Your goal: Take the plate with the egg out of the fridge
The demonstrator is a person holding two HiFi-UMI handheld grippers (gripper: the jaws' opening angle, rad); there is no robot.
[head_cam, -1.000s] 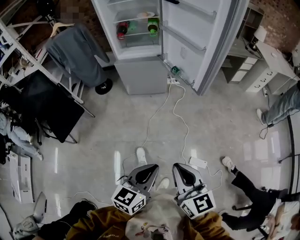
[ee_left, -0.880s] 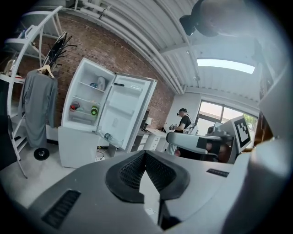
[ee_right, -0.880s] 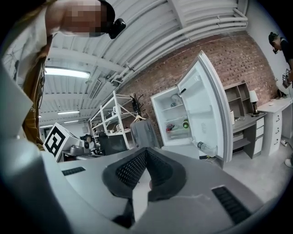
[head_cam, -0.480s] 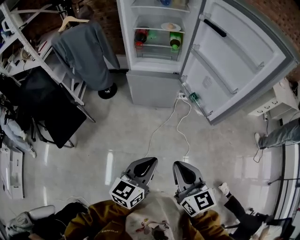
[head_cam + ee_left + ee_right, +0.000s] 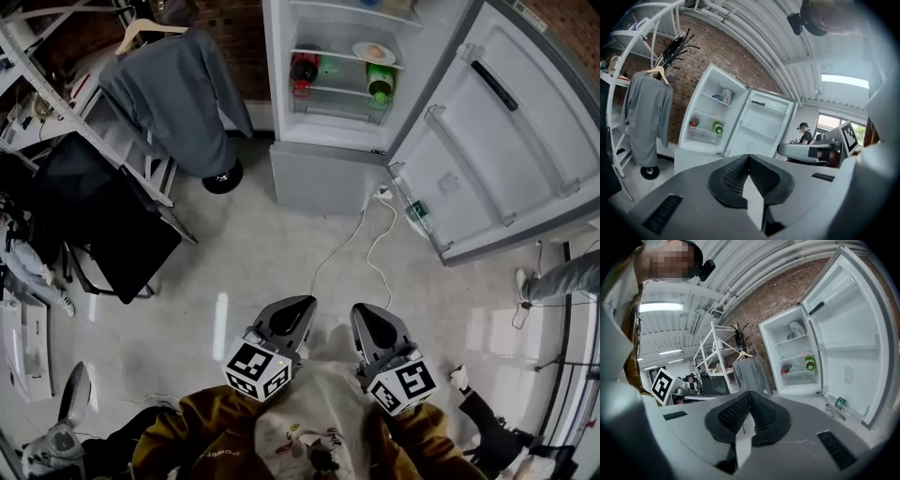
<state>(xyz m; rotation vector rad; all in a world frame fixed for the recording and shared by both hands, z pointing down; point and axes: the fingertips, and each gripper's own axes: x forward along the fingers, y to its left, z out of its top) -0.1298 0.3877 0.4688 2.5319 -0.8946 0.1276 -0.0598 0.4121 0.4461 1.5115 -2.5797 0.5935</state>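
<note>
While both tongs are held low in front of the person and well apart from the fridge [image 5: 319, 173], we record its upper compartment standing open with the door [image 5: 497, 141] swung wide to the right. The plate [image 5: 359, 53] rests on a shelf [image 5: 323, 54] inside that compartment, toward its right side, and carries the egg [image 5: 376, 51], a pale rounded item near the plate's middle. On the level below we note a red-capped bottle [image 5: 303, 67] at the left and a green bottle [image 5: 380, 84] at the right, both lying down. The left tongs [image 5: 304, 303] have their jaws together, the ribbed pads meeting at the tip with nothing between them, as the left gripper view confirms [image 5: 748, 159]. The right tongs [image 5: 361, 310] are likewise closed and empty in the right gripper view [image 5: 750, 394]. Both point toward the fridge across bare floor [image 5: 234, 262]. A white cable [image 5: 361, 244] runs over that floor from the foot of the fridge toward the person. A grey garment [image 5: 178, 94] hangs on a hanger [image 5: 150, 30] to the left of the fridge, beside a white rack [image 5: 56, 103]. A small green-labelled bottle [image 5: 417, 208] sits in the lowest door shelf.
</note>
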